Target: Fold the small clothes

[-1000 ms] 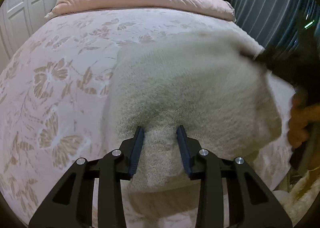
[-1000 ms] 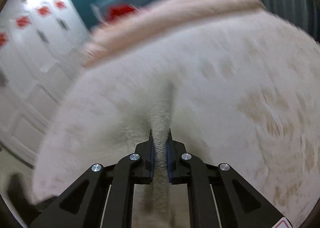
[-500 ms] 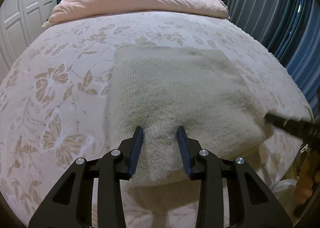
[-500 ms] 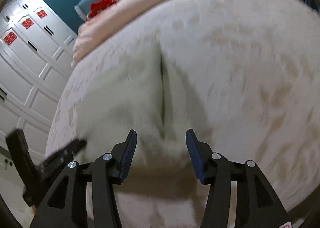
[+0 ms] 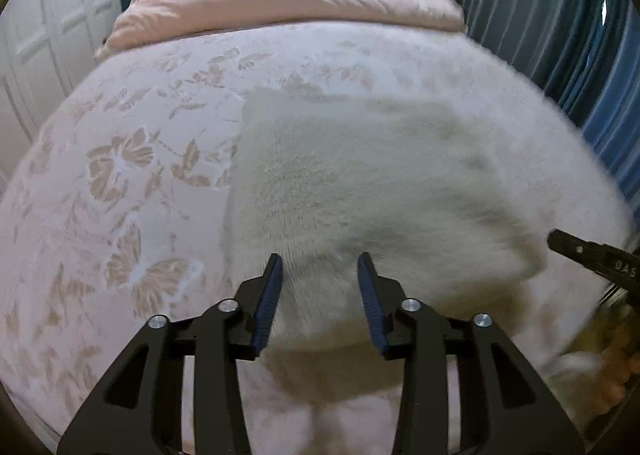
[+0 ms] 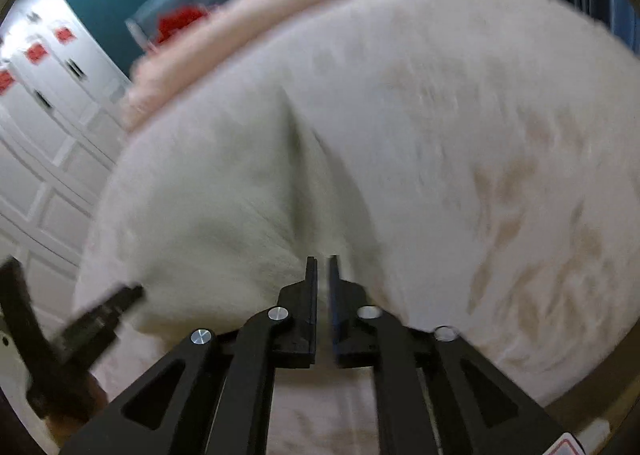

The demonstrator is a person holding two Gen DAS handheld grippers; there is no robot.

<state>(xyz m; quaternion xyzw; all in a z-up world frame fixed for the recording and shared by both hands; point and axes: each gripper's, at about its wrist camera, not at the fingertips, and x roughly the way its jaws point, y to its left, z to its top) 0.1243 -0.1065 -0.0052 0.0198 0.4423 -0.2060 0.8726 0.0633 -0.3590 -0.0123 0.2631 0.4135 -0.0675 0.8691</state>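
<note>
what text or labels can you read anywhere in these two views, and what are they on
"DAS": pale letters on the black right gripper at the right edge of the left wrist view; cut off, may be part of a longer word.
Red squares on the white wardrobe doors: too blurred to read.
Red-edged sticker at the bottom of the right wrist view: cut off, unreadable.
Nothing on the cream knit garment or floral bedspread.

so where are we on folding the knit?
Done: the cream knit garment lies on the floral bedspread as a compact rectangle. In hand: left claw has just been opening, knit between its jaws; right claw has just been closing at the near edge. Left: any further fold, if needed.
</note>
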